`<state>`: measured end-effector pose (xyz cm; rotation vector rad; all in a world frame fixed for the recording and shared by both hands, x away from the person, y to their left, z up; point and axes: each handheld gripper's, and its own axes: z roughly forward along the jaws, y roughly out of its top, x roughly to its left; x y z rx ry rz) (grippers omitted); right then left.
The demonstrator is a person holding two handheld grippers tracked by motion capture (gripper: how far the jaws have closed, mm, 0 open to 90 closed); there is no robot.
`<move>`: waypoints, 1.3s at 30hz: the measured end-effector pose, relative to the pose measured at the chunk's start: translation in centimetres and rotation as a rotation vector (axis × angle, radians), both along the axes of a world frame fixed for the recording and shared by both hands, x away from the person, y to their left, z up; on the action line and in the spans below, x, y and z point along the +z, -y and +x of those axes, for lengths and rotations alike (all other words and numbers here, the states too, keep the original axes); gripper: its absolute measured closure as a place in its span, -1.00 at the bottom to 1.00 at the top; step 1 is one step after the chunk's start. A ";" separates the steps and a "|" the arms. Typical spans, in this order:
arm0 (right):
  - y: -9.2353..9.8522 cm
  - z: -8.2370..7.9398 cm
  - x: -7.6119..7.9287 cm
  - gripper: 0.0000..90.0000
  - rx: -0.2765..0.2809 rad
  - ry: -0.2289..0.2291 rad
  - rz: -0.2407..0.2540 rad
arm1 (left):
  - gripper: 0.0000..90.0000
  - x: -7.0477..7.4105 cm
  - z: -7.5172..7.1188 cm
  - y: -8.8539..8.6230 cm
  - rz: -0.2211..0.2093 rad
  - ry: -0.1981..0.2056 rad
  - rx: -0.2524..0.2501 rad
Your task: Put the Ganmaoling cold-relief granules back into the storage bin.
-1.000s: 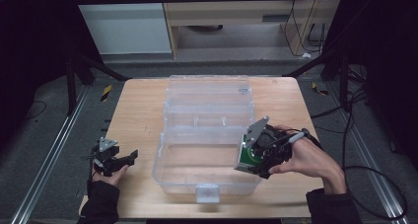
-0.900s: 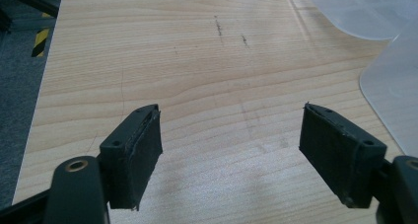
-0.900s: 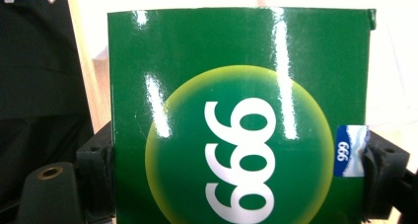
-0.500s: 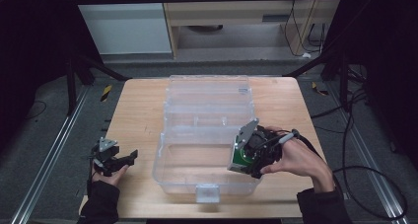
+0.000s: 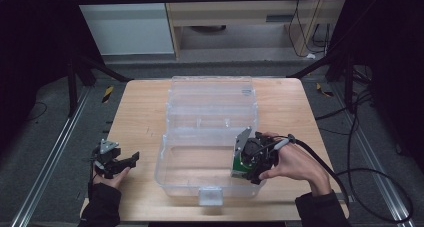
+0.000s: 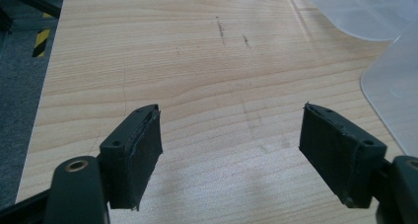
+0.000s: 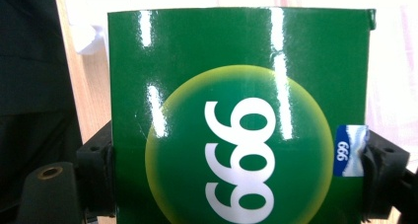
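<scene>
A glossy green box (image 7: 239, 115) printed with white 999 is clamped between the jaws of the right gripper (image 5: 248, 159), low inside the clear plastic bin (image 5: 175, 162). The left gripper (image 6: 231, 152) rests spread wide, holding nothing, over the pale wood-grain table (image 6: 197, 61).

One clear plastic bin (image 5: 210, 137), one green box (image 7: 236, 125), two tools, one table (image 5: 135, 117).

Two dark long sleeves, black left gripper (image 5: 116, 162) with grey three-cornered plate on top, black right gripper (image 5: 252, 159) trailing a black cable, flat black fingers (image 6: 133, 155) with small round screw holes
</scene>
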<state>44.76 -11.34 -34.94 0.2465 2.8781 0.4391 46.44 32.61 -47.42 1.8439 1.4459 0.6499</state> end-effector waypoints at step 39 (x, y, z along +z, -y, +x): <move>-0.3 0.8 -3.7 -0.67 0.001 -0.058 -0.020 | -0.48 0.0 0.0 -0.1 0.001 0.001 0.000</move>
